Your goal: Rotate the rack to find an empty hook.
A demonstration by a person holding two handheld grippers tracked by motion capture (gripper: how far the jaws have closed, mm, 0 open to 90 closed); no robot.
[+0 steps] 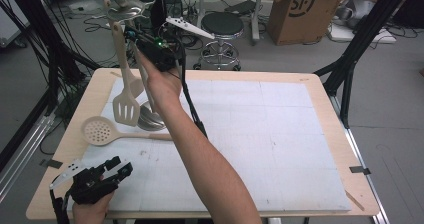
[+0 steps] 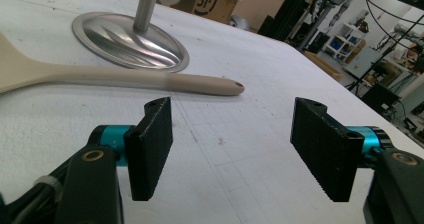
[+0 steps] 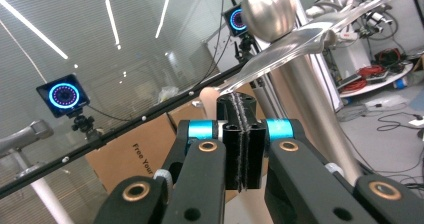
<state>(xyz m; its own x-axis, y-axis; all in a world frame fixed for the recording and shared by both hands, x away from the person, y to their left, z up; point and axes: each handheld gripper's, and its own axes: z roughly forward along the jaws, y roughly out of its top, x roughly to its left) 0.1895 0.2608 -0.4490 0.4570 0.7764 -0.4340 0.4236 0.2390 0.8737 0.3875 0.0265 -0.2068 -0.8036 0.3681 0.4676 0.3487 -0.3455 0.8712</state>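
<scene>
A metal utensil stand (image 1: 150,119) rises at the table's back left, and a beige slotted spatula (image 1: 125,109) hangs from its top arms (image 1: 122,9). Beside its base (image 2: 130,41) a beige skimmer (image 1: 100,131) lies flat, handle (image 2: 200,84) pointing right. My right gripper (image 1: 137,39) is raised to the stand's top, jaws shut (image 3: 239,101) just under a hook arm (image 3: 300,39) and the knob (image 3: 267,6). A beige handle tip (image 3: 207,96) shows right behind the jaws; I cannot tell whether it is gripped. My left gripper (image 1: 117,169) rests open at the front left, nothing between its pads (image 2: 232,149).
A second beige handle (image 1: 145,79) runs down along the right hand beside the stand. The white mat (image 1: 280,134) covers most of the wooden table. Behind the table stand a black stool (image 1: 222,26), a cardboard box (image 1: 300,9) and black frame legs (image 1: 350,59).
</scene>
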